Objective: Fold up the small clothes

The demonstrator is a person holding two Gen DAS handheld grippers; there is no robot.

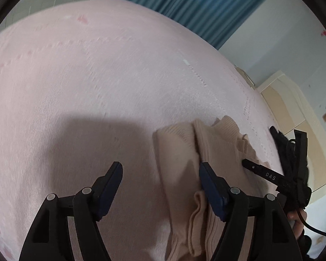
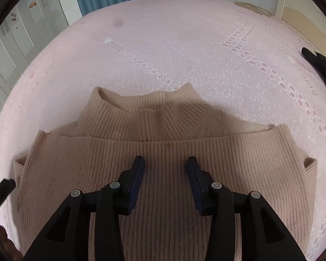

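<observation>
Left wrist view: our left gripper (image 1: 160,168) hangs with jaws apart and empty over the pink bedspread (image 1: 97,76), at the left edge of the folded beige sweater (image 1: 217,143) — one finger above the knit, one off it. A careless closing could pinch bedspread along with the sweater.

Right wrist view: our right gripper (image 2: 165,163) hovers over the sweater's (image 2: 163,134) middle, jaws parted, holding nothing. The bottom hem lies folded up toward the collar (image 2: 141,102); snagging only the top layer would likely undo the fold.
</observation>
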